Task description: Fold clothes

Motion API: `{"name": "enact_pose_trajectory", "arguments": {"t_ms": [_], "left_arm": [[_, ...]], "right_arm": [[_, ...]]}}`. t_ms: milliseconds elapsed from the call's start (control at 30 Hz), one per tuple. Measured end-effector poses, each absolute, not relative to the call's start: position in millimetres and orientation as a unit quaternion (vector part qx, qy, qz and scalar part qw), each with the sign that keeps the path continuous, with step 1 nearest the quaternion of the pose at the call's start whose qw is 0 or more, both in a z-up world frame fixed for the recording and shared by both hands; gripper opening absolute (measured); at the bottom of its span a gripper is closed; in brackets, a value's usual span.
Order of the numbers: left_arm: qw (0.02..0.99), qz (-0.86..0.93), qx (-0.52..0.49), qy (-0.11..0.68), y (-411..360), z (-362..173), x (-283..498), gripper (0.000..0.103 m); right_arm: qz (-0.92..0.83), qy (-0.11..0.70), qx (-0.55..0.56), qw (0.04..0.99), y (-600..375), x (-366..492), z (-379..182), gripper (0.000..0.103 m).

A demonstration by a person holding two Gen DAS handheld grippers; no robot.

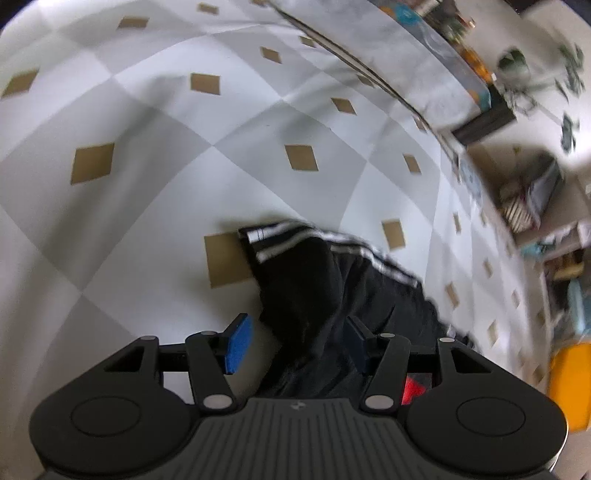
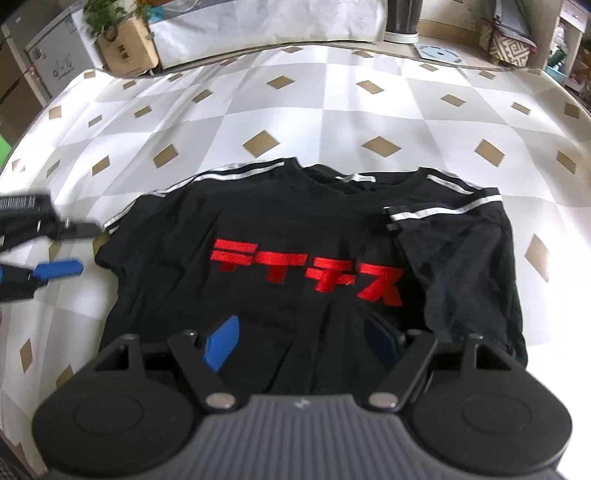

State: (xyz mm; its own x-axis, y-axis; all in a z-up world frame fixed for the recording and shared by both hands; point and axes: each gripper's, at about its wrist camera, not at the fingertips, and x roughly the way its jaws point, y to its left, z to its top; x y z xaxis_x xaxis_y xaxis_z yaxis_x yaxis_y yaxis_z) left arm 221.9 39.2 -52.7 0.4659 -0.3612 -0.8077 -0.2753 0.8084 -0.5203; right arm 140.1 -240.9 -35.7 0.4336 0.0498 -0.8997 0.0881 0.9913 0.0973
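Note:
A black T-shirt [image 2: 280, 221] with red lettering and white shoulder stripes lies face up on the checked tablecloth [image 2: 295, 110]. One sleeve [image 2: 454, 251] is folded inward over the body on the right of the picture. My right gripper [image 2: 301, 343] hovers open over the shirt's near hem with nothing pinched. My left gripper [image 2: 79, 248] stands open just off the shirt's left edge, its blue pads apart and empty. In the left wrist view the left gripper [image 1: 298, 341] hangs over the striped sleeve [image 1: 295, 258], and the fabric lies loose below the fingers.
Beyond the far table edge stand a cardboard box [image 2: 125, 48] with a plant, a dark cylinder on a white base [image 2: 402, 22] and a patterned bag [image 2: 506, 44]. A yellow object [image 1: 569, 384] sits off the table's side. Bare cloth surrounds the shirt.

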Motion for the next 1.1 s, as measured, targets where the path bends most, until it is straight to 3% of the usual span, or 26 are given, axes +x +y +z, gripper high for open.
{"name": "enact_pose_trajectory", "arguments": {"t_ms": [233, 767, 833, 900, 967, 1100], "left_arm": [[0.780, -0.011, -0.358, 0.514, 42, -76, 252, 0.053], [0.816, 0.010, -0.291, 0.500, 37, -91, 280, 0.051], [0.818, 0.007, -0.288, 0.498, 37, -92, 281, 0.038], [0.819, 0.008, -0.279, 0.501, 36, -93, 281, 0.015], [0.818, 0.008, -0.285, 0.499, 37, -96, 280, 0.008], [0.814, 0.014, -0.307, 0.493, 42, -100, 279, 0.001]], "right_arm": [[-0.014, 0.543, 0.057, 0.838, -237, 144, -44, 0.074], [-0.020, 0.559, 0.028, 0.829, -236, 144, -56, 0.074], [-0.024, 0.559, 0.025, 0.828, -237, 144, -57, 0.074], [-0.025, 0.560, 0.026, 0.828, -237, 144, -57, 0.074], [-0.025, 0.560, 0.024, 0.828, -237, 144, -57, 0.074], [-0.025, 0.560, 0.021, 0.828, -237, 143, -57, 0.074]]}}
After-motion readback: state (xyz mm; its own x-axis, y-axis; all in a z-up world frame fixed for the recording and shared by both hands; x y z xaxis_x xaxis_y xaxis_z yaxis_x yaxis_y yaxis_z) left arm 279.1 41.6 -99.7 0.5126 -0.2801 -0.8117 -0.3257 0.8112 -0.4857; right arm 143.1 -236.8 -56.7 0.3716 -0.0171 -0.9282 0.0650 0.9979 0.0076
